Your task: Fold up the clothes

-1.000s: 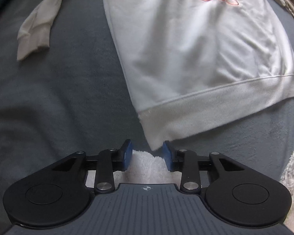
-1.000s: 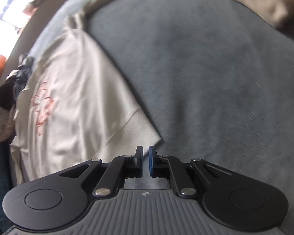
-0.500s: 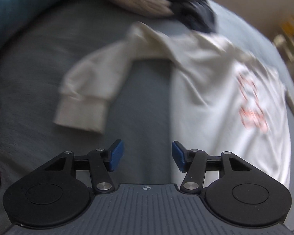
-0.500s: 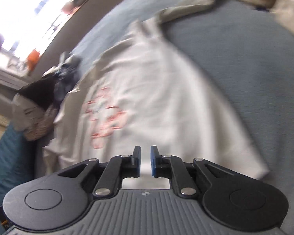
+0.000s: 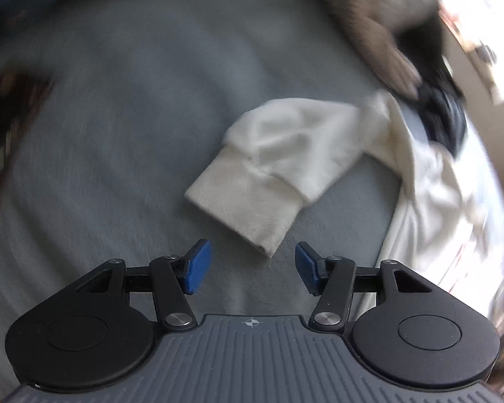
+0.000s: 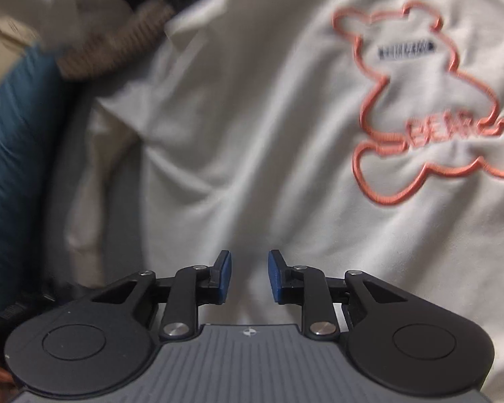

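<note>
A white sweatshirt [image 6: 268,127] with an orange bear outline [image 6: 430,107] lies spread on a grey bed cover [image 5: 117,168]. Its left sleeve [image 5: 285,154] is bunched, and the ribbed cuff [image 5: 248,208] points toward my left gripper [image 5: 252,267]. That gripper is open, with the cuff's corner just ahead of the gap and nothing between the pads. My right gripper [image 6: 248,277] hovers open over the sweatshirt's body, left of the bear print, holding nothing.
A brown knit garment [image 5: 369,27] and a dark garment [image 5: 443,114] lie beyond the sleeve. A teal pillow [image 6: 13,134] borders the sweatshirt's left side in the right wrist view. A dark patterned object [image 5: 6,124] sits at the bed's left edge.
My left gripper swung from the sweatshirt's hem to the sleeve cuff and opened wider. My right gripper moved from the hem corner up over the body and opened from nearly shut.
</note>
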The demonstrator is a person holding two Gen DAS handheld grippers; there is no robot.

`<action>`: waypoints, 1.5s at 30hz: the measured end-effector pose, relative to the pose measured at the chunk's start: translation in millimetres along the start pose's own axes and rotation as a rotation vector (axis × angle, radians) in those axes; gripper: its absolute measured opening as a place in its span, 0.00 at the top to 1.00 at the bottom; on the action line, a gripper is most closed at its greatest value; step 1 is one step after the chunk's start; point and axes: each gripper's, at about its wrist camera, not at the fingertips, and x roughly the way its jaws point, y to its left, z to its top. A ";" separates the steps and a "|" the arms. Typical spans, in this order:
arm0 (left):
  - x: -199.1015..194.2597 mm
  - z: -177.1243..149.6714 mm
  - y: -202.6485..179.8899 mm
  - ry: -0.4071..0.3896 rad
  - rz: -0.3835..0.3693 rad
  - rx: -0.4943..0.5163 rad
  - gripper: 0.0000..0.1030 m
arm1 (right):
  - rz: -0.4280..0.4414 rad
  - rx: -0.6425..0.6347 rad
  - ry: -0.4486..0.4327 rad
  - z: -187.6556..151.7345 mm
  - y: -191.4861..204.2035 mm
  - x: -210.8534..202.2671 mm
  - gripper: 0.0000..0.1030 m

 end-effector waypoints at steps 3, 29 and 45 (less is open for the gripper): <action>6.9 1.3 12.5 -0.010 -0.040 -0.195 0.46 | 0.035 0.041 0.026 2.4 -10.1 4.5 0.72; -21.6 93.0 -3.8 -0.255 0.133 -0.335 0.98 | 0.174 0.180 0.059 8.0 -42.1 20.2 0.69; -165.4 227.9 -106.7 -0.615 -0.082 0.373 0.98 | 0.139 0.205 0.099 19.0 -37.3 27.6 0.69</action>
